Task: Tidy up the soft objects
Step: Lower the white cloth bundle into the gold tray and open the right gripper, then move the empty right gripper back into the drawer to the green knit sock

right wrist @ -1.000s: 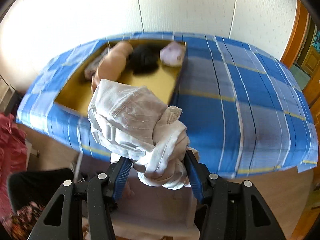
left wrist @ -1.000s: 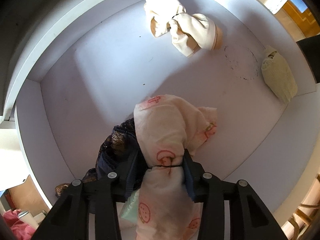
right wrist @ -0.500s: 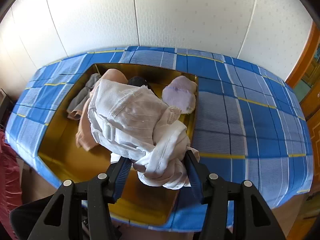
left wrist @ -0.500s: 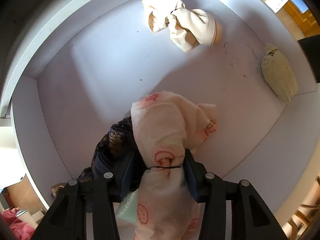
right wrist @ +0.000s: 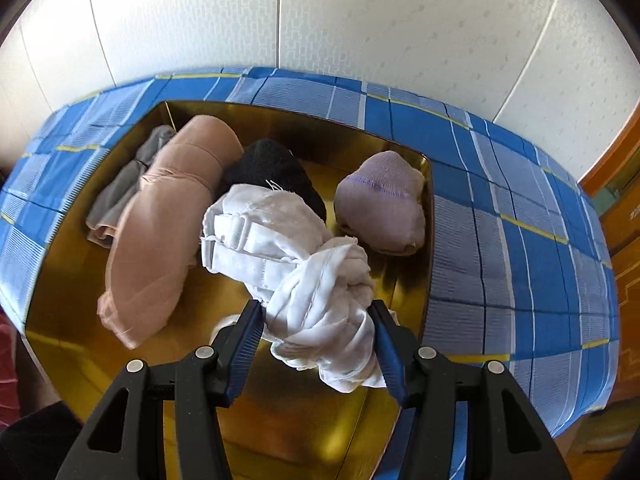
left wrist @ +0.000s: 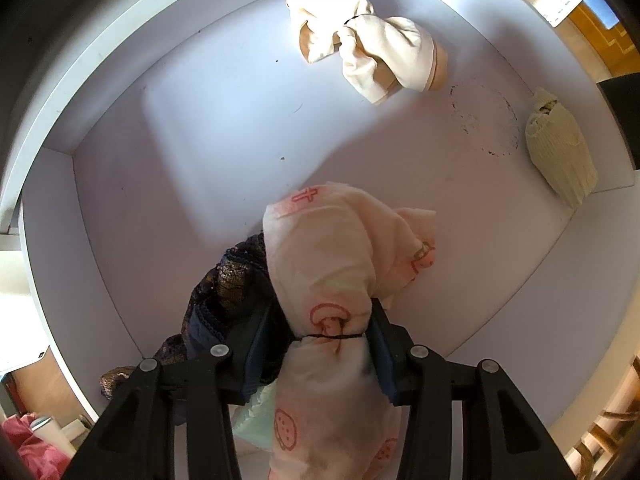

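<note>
In the left wrist view my left gripper [left wrist: 325, 312] points down into a white box [left wrist: 240, 120]. It is shut on a cream bundle with a red mushroom print [left wrist: 324, 264], at the black band tied round it. The bundle's far end is low over the box floor. A dark lace cloth [left wrist: 228, 288] lies just left of it. In the right wrist view my right gripper [right wrist: 315, 308] is shut on a knotted white cloth bundle [right wrist: 280, 240] and holds it over a gold box [right wrist: 300, 420].
The white box also holds a tied cream bundle [left wrist: 360, 48] at the back and a pale yellow knit roll [left wrist: 556, 152] at the right wall. The gold box holds tan [right wrist: 160, 232], black [right wrist: 276, 172], lilac [right wrist: 380, 204] and grey [right wrist: 124, 184] bundles. It sits on blue plaid cloth [right wrist: 520, 260].
My right gripper has carried the white bundle from beyond the table's edge to over the gold box, which now fills the view. The left gripper has sunk slightly, still on its bundle.
</note>
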Action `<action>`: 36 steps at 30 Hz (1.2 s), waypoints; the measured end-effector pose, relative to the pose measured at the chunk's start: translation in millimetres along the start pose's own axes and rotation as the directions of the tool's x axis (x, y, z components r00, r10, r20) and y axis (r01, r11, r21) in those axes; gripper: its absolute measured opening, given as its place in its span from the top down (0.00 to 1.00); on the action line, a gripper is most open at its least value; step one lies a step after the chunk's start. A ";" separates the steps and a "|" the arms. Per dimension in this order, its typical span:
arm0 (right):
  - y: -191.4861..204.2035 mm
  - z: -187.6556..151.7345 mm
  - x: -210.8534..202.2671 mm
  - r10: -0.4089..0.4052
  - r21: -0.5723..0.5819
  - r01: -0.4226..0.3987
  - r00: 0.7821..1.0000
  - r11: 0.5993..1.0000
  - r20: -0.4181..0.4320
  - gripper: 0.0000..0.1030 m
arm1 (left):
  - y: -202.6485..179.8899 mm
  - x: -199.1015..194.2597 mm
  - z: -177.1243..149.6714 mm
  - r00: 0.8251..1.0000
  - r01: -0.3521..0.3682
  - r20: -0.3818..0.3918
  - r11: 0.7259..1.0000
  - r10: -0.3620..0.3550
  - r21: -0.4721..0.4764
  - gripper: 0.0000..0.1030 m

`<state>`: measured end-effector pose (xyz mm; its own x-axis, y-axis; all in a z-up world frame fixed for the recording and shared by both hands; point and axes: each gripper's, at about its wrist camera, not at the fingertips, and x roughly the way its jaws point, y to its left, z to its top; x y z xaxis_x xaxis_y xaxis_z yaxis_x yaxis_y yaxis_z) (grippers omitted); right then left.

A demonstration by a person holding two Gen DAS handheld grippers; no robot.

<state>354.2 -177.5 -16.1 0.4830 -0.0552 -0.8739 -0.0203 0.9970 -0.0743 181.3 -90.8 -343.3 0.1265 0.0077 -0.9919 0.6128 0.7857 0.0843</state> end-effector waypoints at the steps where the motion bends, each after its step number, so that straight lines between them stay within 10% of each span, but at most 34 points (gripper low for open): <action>1: 0.4 0.6 3.9 -0.007 -0.010 0.007 1.000 1.000 -0.001 0.46 | 1.6 2.7 -0.8 1.000 0.003 0.000 1.000 -0.003 -0.002 0.55; 20: -27.0 -32.5 -44.6 0.101 0.079 -0.112 0.986 0.990 0.132 0.45 | -1.7 18.4 1.1 0.999 -0.024 -0.030 0.999 0.025 0.046 0.53; 36: -43.0 -190.1 -80.4 0.262 0.049 -0.280 0.936 0.959 0.234 0.45 | 12.3 17.8 0.6 1.000 0.012 -0.020 1.000 -0.013 -0.019 0.59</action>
<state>149.8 -226.1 -34.0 0.6521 0.2217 -0.7250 -0.1116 0.9739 0.1975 191.5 -81.4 -359.9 0.1027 0.0104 -0.9947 0.5993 0.7974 0.0702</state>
